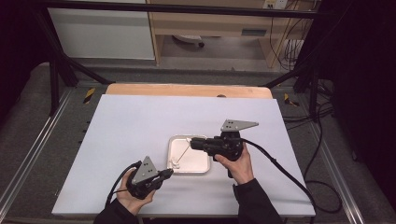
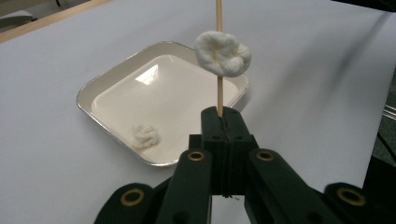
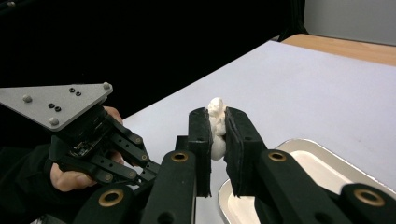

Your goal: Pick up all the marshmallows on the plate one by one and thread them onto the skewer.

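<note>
Basically, left gripper [image 2: 223,122] is clamped on a thin wooden skewer [image 2: 218,93], held steady as an anchor; a white marshmallow [image 2: 222,53] sits threaded just ahead of its jaws. Right gripper [image 3: 217,133] pinches that same piece, probably to slide it along. One more piece [image 2: 144,136] lies in the metal tray [image 2: 102,84] beyond. Skewer's far end is cut off; material unclear.

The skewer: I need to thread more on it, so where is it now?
The skewer stands clamped in the left tool, at the near edge of the tray, with one marshmallow threaded on it.
</note>
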{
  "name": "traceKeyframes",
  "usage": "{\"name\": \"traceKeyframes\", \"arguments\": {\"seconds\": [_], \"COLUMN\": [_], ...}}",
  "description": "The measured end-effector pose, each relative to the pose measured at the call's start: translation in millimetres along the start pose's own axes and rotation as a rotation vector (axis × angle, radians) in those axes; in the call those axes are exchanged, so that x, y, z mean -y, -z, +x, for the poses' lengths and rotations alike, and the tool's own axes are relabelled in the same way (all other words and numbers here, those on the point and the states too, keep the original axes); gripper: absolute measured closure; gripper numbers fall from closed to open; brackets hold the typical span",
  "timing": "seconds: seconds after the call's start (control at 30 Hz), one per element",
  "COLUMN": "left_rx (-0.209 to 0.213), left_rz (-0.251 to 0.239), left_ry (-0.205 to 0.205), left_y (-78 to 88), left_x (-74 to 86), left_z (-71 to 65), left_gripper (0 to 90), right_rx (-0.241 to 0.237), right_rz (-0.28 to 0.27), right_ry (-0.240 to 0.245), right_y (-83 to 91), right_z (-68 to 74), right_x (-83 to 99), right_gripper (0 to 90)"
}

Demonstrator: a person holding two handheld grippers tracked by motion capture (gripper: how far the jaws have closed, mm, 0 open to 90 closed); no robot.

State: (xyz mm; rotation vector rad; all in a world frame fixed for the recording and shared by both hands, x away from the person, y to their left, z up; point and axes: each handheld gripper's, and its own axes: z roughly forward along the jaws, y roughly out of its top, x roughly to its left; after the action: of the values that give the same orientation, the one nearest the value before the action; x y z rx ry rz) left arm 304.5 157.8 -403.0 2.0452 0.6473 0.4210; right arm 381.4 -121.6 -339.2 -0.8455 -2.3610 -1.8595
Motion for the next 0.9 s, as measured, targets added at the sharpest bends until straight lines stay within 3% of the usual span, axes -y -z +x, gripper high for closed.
{"name": "traceKeyframes", "arguments": {"seconds": [0.13, 0.27, 0.63, 0.9], "left_rx": [-0.014, -0.014, -0.021, -0.014], "left_rz": [-0.013, -0.021, 0.003, 0.009], "left_ry": [-0.039, -0.042, -0.028, -0.009], "left_y": [0.6, 1.4, -1.1, -3.2], "left_x": [0.0, -0.1, 1.0, 1.9], "left_z": [-3.3, -3.5, -1.8, -1.8], "left_gripper": [89.4, 89.4, 89.5, 89.5], "right_rx": [-0.022, -0.054, -0.052, -0.052], "right_rz": [0.004, -0.011, 0.009, -0.012], "right_ry": [-0.015, -0.038, -0.022, -0.005], "right_y": [-1.4, -2.6, -8.6, -13.4], "right_z": [-0.5, 0.1, 4.2, 8.7], "right_x": [0.8, 0.6, 7.9, 12.8], "right_gripper": [82.0, 82.4, 83.7, 84.3]}}
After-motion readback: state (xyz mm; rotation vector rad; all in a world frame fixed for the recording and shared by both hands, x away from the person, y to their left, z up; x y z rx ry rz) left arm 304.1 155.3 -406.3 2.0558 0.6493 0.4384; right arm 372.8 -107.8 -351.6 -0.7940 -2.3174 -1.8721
